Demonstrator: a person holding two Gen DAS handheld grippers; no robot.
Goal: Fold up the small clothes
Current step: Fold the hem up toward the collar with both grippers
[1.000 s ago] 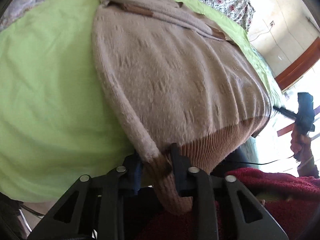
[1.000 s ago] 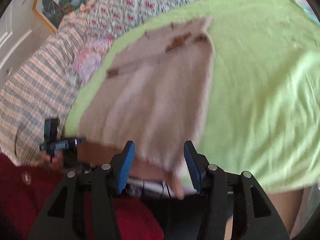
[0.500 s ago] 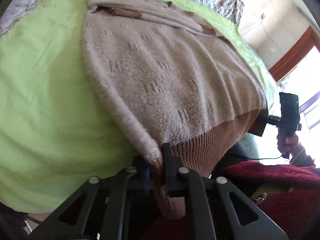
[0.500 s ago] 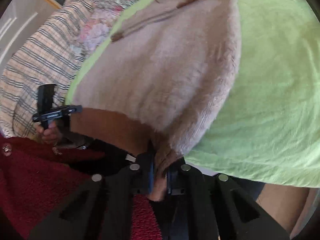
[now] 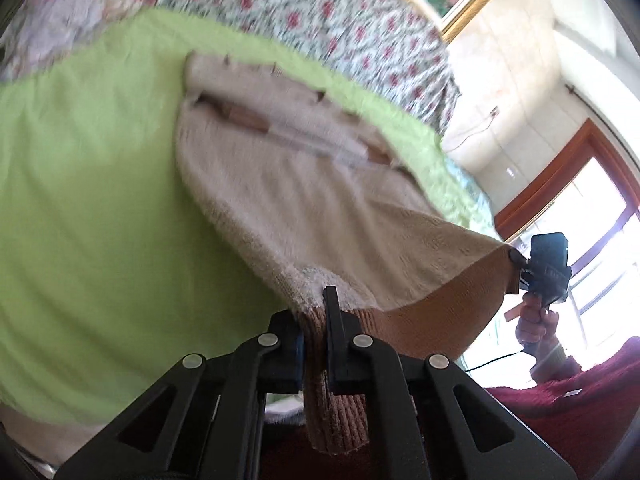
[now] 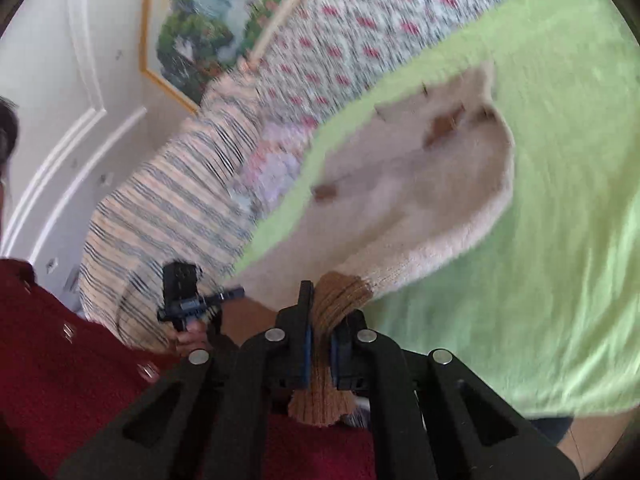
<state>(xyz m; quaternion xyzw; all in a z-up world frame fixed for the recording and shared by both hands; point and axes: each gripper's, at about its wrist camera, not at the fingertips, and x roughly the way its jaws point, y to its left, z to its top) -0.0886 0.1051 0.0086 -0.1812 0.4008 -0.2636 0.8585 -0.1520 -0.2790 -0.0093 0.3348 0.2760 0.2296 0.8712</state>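
Observation:
A beige knit sweater (image 5: 304, 196) with a brown ribbed hem lies on a green blanket (image 5: 92, 208), collar end far from me. My left gripper (image 5: 314, 320) is shut on the hem's left corner and holds it lifted. My right gripper (image 6: 322, 320) is shut on the hem's right corner (image 6: 336, 296), also lifted. The hem stretches between the two grippers above the blanket. The right gripper also shows in the left wrist view (image 5: 548, 264); the left one shows in the right wrist view (image 6: 188, 296). The sweater (image 6: 412, 184) is blurred in the right wrist view.
A floral bedspread (image 5: 320, 12) lies beyond the green blanket (image 6: 552, 208). A striped pillow or cover (image 6: 160, 216) sits at the left in the right wrist view, below a framed picture (image 6: 208, 20). A window with a wooden frame (image 5: 576, 184) is at the right. The person's red top (image 6: 48, 364) is close.
Both grippers have lifted the hem corners up off the blanket and moved them forward over the sweater. The views tilted upward, showing more wall and bedspread. The right gripper closed a second ago.

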